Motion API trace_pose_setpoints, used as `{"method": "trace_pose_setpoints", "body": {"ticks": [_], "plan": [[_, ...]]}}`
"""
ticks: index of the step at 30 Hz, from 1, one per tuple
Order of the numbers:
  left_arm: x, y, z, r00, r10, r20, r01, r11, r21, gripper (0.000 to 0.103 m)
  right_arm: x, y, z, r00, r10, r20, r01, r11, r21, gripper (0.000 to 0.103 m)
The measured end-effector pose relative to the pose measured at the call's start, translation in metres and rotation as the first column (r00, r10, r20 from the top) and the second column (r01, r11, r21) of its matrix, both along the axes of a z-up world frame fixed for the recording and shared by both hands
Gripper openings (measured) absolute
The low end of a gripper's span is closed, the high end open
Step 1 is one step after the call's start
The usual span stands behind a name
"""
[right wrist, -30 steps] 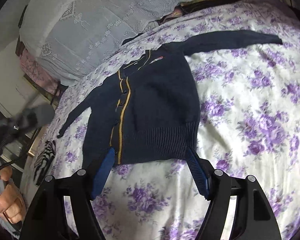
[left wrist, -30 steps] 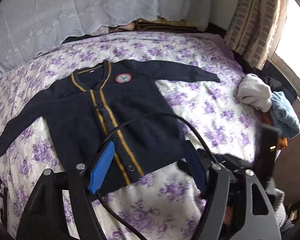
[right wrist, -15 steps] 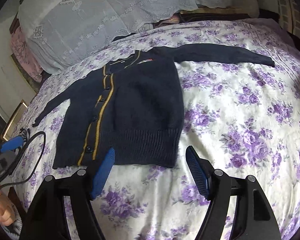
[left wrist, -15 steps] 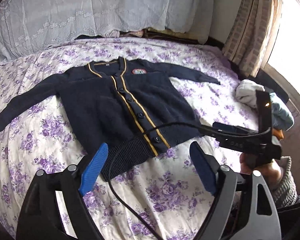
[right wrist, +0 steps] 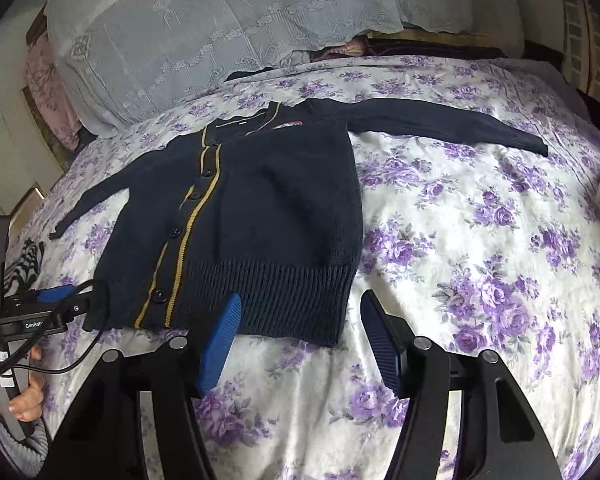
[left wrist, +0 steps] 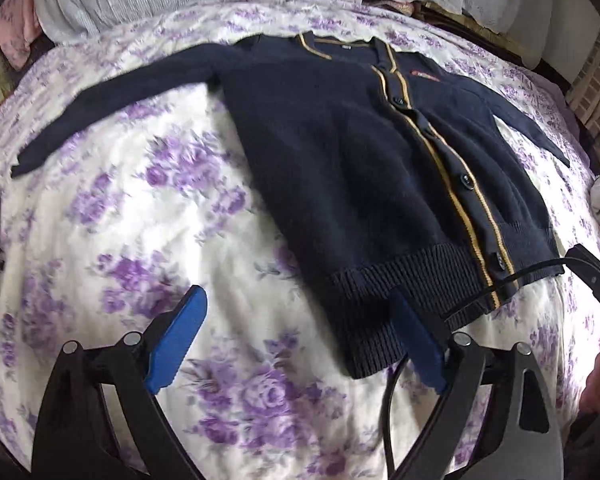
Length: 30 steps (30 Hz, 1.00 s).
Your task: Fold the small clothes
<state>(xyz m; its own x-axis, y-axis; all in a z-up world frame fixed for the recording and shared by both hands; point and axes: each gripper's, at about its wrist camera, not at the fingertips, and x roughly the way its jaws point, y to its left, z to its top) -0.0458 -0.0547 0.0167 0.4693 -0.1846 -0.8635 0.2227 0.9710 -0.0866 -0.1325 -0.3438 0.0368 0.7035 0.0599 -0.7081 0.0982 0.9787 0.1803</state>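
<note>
My left tongs [left wrist: 296,340] had just been spreading, my right tongs [right wrist: 300,340] narrowing, both empty above the navy cardigan [right wrist: 244,216] lying flat on the flowered bed [right wrist: 480,264]. I feared the dangling cable [left wrist: 496,286] snagging its hem, or pinching the sheet too.

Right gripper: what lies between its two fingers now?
In the right wrist view, the cardigan's hem corner and floral bedsheet lie between the open right gripper's fingers; nothing is gripped.
</note>
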Motion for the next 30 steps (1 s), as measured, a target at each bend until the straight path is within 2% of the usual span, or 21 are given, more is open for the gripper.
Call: {"method": "trace_pose_setpoints", "body": {"ticks": [1,3,5,11,13,16,17,18,19,20,22,25,27,29,30], "plan": [[0.005,-0.003,-0.009,0.999,-0.001,-0.036,-0.001,1.0,-0.03,0.089,0.003,0.0,-0.002,1.0,-0.009,-0.007,0.009,1.0,-0.01,0.063],[0.006,-0.009,-0.013,1.0,0.008,-0.027,-0.009,1.0,-0.03,0.092,0.005,-0.002,-0.007,0.999,-0.03,-0.019,0.029,0.999,-0.028,0.063],[0.003,-0.016,-0.011,0.999,-0.026,-0.034,0.024,0.999,-0.048,0.092,0.006,-0.007,-0.011,0.998,-0.053,-0.03,0.052,0.998,-0.037,0.063],[0.004,-0.032,-0.009,0.992,-0.107,-0.067,0.096,0.985,-0.146,0.092,0.011,-0.044,-0.021,0.995,-0.076,-0.058,0.085,0.984,0.159,0.063],[0.007,-0.037,-0.013,0.992,-0.106,-0.061,0.097,0.986,-0.137,0.092,0.017,-0.045,-0.03,0.995,-0.062,-0.083,0.077,0.977,0.199,0.06],[0.01,-0.041,-0.011,0.995,-0.1,-0.027,0.096,0.989,-0.117,0.071,0.025,-0.039,-0.029,0.996,-0.053,-0.075,0.066,0.979,0.191,0.053],[0.011,-0.039,-0.009,0.995,-0.1,-0.023,0.096,0.987,-0.125,0.056,0.029,-0.038,-0.029,0.996,-0.042,-0.078,0.057,0.976,0.209,0.043],[0.012,-0.037,-0.007,0.994,-0.104,-0.023,0.1,0.986,-0.137,0.04,0.033,-0.038,-0.031,0.996,-0.036,-0.086,0.054,0.973,0.226,0.024],[0.013,-0.034,-0.005,0.994,-0.106,-0.027,0.101,0.983,-0.154,0.029,0.037,-0.037,-0.032,0.996,-0.026,-0.091,0.047,0.969,0.243,0.012],[0.014,-0.03,-0.004,0.993,-0.109,-0.036,0.101,0.98,-0.173,0.017,0.036,-0.036,-0.03,0.996,-0.024,-0.084,0.043,0.969,0.245,0.011],[0.013,-0.019,0.0,0.994,-0.103,-0.046,0.091,0.971,-0.219,0.014,0.027,-0.032,-0.019,0.999,-0.016,-0.031,0.022,0.974,0.227,0.007],[0.004,-0.008,0.012,0.995,-0.1,-0.02,0.092,0.969,-0.23,0.012,0.01,-0.031,-0.004,1.0,0.026,0.0,-0.025,0.975,0.221,0.007],[0.0,-0.003,0.01,0.992,-0.118,-0.032,0.108,0.97,-0.219,0.013,0.008,-0.03,-0.014,0.998,0.041,-0.052,-0.031,0.983,0.179,0.007],[0.0,-0.002,-0.008,0.989,-0.12,-0.091,0.1,0.976,-0.196,0.015,0.009,-0.026,-0.034,0.992,0.053,-0.11,-0.037,0.989,0.144,0.007],[-0.001,0.001,-0.011,0.988,-0.118,-0.098,0.097,0.976,-0.196,0.017,0.005,-0.023,-0.032,0.994,0.059,-0.088,-0.049,0.993,0.106,0.007]]}}
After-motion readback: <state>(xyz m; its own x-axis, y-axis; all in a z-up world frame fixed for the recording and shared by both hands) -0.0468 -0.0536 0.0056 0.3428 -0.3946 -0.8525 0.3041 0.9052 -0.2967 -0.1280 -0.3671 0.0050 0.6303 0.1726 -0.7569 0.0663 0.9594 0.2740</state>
